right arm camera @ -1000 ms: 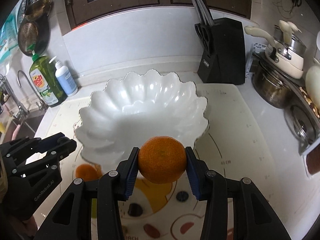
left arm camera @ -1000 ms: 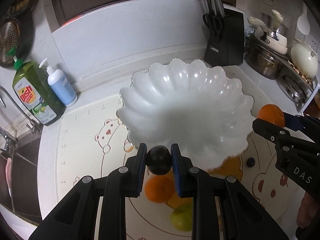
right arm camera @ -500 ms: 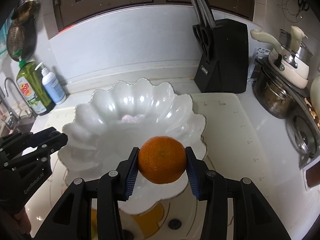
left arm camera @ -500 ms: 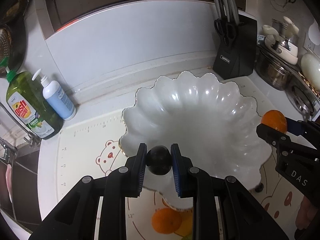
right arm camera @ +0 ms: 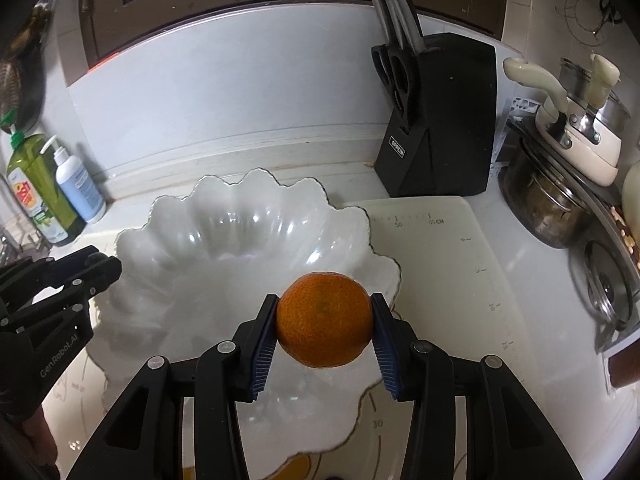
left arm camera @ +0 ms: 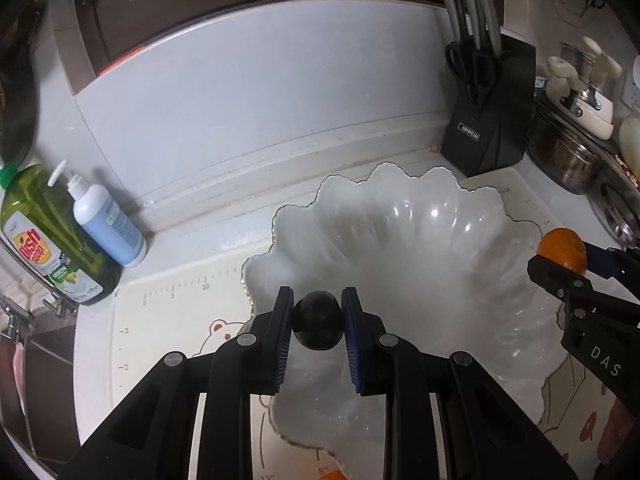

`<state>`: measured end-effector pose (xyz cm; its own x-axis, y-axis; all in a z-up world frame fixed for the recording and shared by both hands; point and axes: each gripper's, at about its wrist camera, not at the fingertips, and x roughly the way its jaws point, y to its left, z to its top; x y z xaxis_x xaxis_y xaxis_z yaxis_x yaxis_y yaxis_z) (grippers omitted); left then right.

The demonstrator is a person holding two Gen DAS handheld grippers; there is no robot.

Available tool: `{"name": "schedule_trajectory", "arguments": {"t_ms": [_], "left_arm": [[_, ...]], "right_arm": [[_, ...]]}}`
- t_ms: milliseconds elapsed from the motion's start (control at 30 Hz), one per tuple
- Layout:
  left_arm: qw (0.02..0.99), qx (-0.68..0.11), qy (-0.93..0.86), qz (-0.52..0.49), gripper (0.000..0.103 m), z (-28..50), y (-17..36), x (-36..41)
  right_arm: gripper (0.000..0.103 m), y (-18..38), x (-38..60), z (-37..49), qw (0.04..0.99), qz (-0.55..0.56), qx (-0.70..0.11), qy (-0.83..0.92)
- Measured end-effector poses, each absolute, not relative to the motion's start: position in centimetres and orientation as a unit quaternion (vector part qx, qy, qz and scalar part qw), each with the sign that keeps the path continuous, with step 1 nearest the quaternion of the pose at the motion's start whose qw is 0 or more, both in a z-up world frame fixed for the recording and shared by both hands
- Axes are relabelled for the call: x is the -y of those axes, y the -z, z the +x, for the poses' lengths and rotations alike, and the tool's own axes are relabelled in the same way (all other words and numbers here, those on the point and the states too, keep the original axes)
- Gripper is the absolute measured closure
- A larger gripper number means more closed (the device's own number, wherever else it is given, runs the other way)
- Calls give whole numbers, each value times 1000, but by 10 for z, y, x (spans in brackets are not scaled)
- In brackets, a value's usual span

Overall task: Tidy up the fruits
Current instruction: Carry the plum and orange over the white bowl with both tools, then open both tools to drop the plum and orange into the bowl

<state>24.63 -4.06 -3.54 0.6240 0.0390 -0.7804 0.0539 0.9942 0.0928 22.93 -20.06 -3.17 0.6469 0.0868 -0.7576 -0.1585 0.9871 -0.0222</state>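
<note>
A white scalloped bowl [left arm camera: 420,248] stands on a cartoon-bear mat; it also shows in the right wrist view [right arm camera: 224,248]. My left gripper [left arm camera: 317,320] is shut on a dark plum [left arm camera: 318,320], held over the bowl's near left rim. My right gripper [right arm camera: 325,320] is shut on an orange [right arm camera: 325,318], held over the bowl's near right side. The orange also shows in the left wrist view [left arm camera: 562,249] at the bowl's right edge. The bowl holds no fruit that I can see.
A black knife block [right arm camera: 436,120] stands behind the bowl on the right. Pots and lids [right arm camera: 560,200] sit at far right. A green dish soap bottle [left arm camera: 44,236] and a blue pump bottle [left arm camera: 106,224] stand at left by the sink. Another orange [left arm camera: 332,475] peeks below the bowl.
Both grippers have moved forward over the bowl with their fruit still held. The loose fruit on the mat has slid almost out of view below.
</note>
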Motion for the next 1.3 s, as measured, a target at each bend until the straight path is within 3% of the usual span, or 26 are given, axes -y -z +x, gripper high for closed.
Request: {"name": "schedule_trajectory", "arguments": {"t_ms": [367, 467, 500, 633, 833, 1300], "left_arm": [[881, -470, 1, 47, 77, 255, 55, 41], [882, -469, -9, 48, 55, 253, 54, 40], [884, -465, -14, 52, 52, 252, 52, 41], [885, -461, -16, 54, 45, 249, 47, 39], [888, -455, -27, 54, 29, 243, 39, 35], [896, -439, -16, 63, 23, 213, 20, 34]], "right_arm": [[57, 48, 203, 243, 889, -35, -452, -62], [56, 49, 203, 243, 887, -34, -456, -59], [55, 50, 203, 243, 886, -33, -459, -58], [31, 43, 204, 239, 893, -36, -446, -51], [21, 31, 200, 235, 900, -41, -431, -46], [21, 11, 201, 202, 911, -37, -410, -27]]}}
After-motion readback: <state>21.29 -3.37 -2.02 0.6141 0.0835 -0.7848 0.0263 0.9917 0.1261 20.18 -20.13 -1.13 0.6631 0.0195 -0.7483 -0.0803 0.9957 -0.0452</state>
